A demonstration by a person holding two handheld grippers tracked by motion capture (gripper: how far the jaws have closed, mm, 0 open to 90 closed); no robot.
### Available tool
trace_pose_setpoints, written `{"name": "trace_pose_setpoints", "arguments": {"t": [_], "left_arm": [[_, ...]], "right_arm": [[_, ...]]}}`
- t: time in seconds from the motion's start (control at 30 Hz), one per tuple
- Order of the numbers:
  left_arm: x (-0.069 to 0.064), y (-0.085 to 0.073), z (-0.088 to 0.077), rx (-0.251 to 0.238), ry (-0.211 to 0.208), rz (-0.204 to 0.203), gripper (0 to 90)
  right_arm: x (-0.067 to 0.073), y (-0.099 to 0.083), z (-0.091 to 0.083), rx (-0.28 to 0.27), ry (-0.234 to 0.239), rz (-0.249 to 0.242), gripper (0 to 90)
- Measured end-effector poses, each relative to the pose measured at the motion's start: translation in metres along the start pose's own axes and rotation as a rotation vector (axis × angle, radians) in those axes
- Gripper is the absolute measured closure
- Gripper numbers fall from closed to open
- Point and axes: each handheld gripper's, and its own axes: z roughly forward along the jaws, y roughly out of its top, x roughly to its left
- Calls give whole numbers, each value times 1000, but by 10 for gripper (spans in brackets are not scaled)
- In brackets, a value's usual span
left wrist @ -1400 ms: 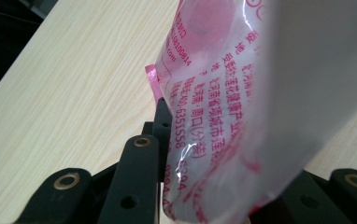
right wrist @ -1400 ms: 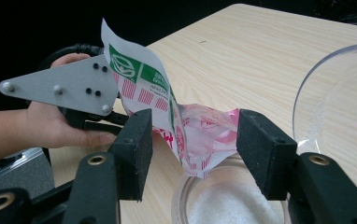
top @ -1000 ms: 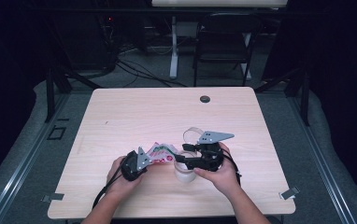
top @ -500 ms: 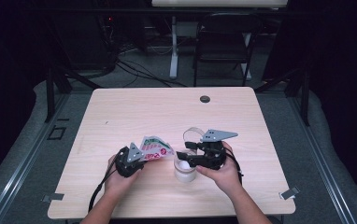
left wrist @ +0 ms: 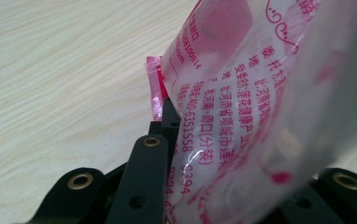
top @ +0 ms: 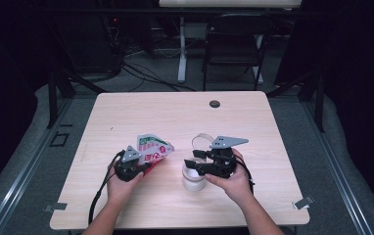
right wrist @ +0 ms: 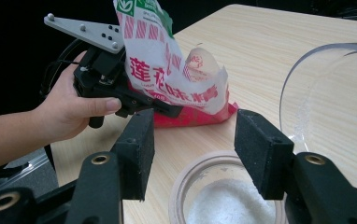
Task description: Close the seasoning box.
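Note:
A red, white and green printed bag (top: pixel 151 148) (left wrist: pixel 242 93) (right wrist: pixel 167 70) stands tilted up from the table, its top torn open. My left gripper (top: pixel 145 164) (right wrist: pixel 165 108) is shut on the bag's lower part; its jaws have just been closing on it. An open jar (top: pixel 194 184) (right wrist: pixel 180 186) with white powder inside stands to the right of the bag. My right gripper (top: pixel 193 164) (right wrist: pixel 193 140) hovers just above the jar's mouth, jaws open, with nothing between them. A clear curved lid (top: pixel 202 140) (right wrist: pixel 331 88) lies just behind the jar.
The wooden table (top: pixel 185 115) has a small black round cap (top: pixel 215 104) near its far edge. A dark chair (top: pixel 234 44) and a white stand (top: pixel 181 54) are beyond it. Cables trail from both grippers toward the near edge.
My left gripper has drawn the bag leftward, away from the jar, and tipped it more upright. The right gripper has stayed over the jar.

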Motion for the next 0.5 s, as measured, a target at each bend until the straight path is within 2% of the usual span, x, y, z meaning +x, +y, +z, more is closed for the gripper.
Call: {"name": "trace_pose_setpoints", "arguments": {"t": [0.1, 0.3, 0.43, 0.5], "left_arm": [[4, -2, -2, -13, 0, -32, 797], [12, -3, -10, -29, 31, -74, 799], [20, -5, -18, -51, 59, -119, 798], [26, -7, -24, -70, 74, -160, 797]], "right_arm": [[0, 0, 0, -1, 2, 3, 480], [0, 0, 1, -1, 24, -3, 495], [0, 0, 1, 0, 29, -25, 525], [0, 0, 1, 3, 33, -33, 532]]}}
